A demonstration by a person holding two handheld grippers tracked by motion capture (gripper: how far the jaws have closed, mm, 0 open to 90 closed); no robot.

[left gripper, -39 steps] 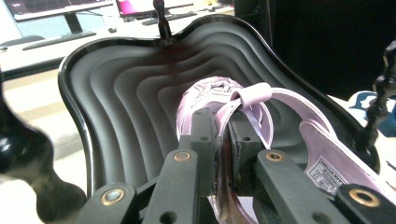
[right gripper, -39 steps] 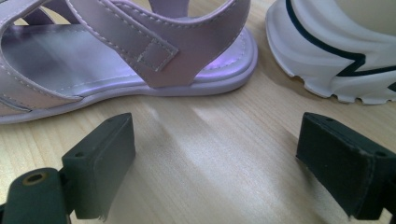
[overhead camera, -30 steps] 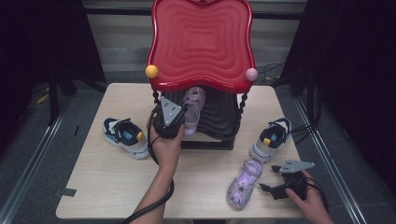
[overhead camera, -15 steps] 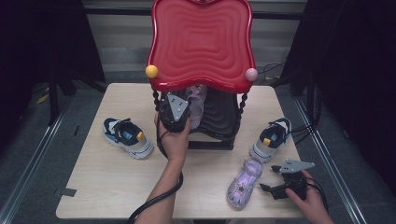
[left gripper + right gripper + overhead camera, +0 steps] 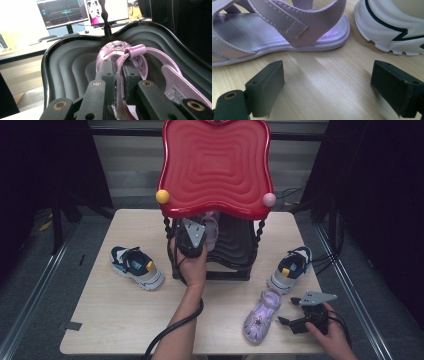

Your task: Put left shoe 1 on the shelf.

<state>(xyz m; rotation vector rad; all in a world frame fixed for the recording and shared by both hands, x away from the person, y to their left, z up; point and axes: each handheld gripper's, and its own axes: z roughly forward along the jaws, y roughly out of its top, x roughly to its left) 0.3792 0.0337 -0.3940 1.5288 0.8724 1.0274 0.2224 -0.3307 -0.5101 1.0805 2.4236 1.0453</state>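
Observation:
My left gripper (image 5: 201, 232) reaches under the red top of a two-tier stand (image 5: 215, 165) and is shut on the strap of a lilac sandal (image 5: 213, 226). In the left gripper view the jaws pinch that strap (image 5: 119, 75), and the sandal (image 5: 172, 80) hangs over the stand's black ribbed lower tier (image 5: 67, 65). A second lilac sandal (image 5: 259, 316) lies on the table at the front right. My right gripper (image 5: 288, 313) rests open just right of it. In the right gripper view, the right gripper (image 5: 327, 85) has bare wood between its pads, the sandal (image 5: 287, 27) lying just ahead.
A navy and white sneaker (image 5: 137, 268) lies left of the stand, its mate (image 5: 290, 270) right of it, close to the table sandal; its white sole (image 5: 392, 27) shows in the right gripper view. The wooden table (image 5: 110, 320) ends near my forearms.
My left gripper has carried the lilac sandal to the right and farther in under the red top, over the black tier. The right gripper has stayed in place.

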